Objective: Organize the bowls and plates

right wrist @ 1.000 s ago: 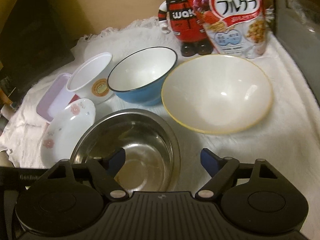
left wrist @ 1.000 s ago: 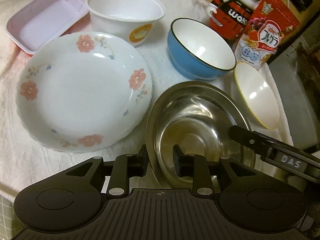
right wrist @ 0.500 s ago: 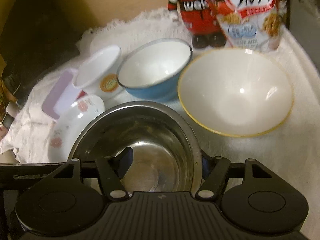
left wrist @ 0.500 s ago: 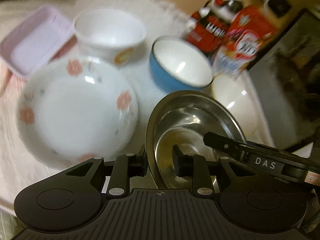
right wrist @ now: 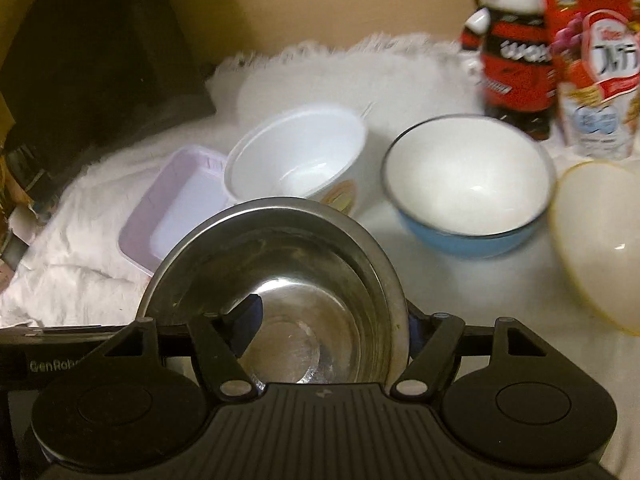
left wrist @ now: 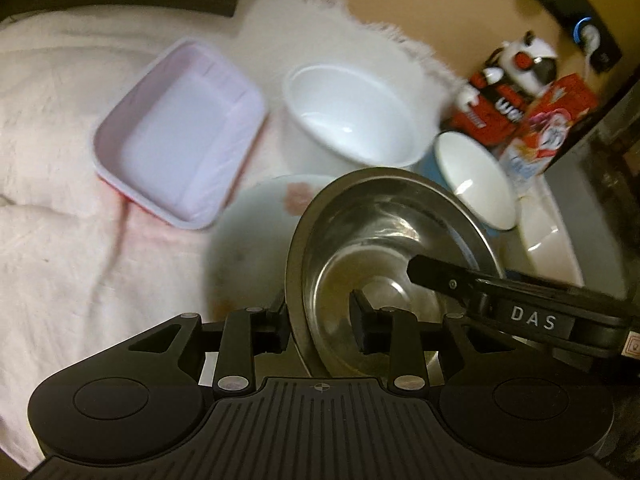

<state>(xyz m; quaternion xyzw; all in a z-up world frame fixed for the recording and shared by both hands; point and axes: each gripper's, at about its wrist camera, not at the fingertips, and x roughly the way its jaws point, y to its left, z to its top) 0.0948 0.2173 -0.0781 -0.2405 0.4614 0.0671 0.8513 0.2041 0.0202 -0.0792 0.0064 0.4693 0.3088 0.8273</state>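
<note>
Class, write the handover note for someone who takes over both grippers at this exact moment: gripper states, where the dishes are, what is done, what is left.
Left gripper: straddles the steel bowl's rim, jaws opening.
Right gripper: straddles the opposite rim, jaws also opening.
Steel bowl: tilted, held over the floral plate, partly covering it.
On the white cloth: pink tray, white cup bowl, blue bowl, yellow-rimmed bowl, all separate.
Done: steel bowl brought to the plate.
Left: set it down, probably on the plate, then stack or group the other bowls.
</note>
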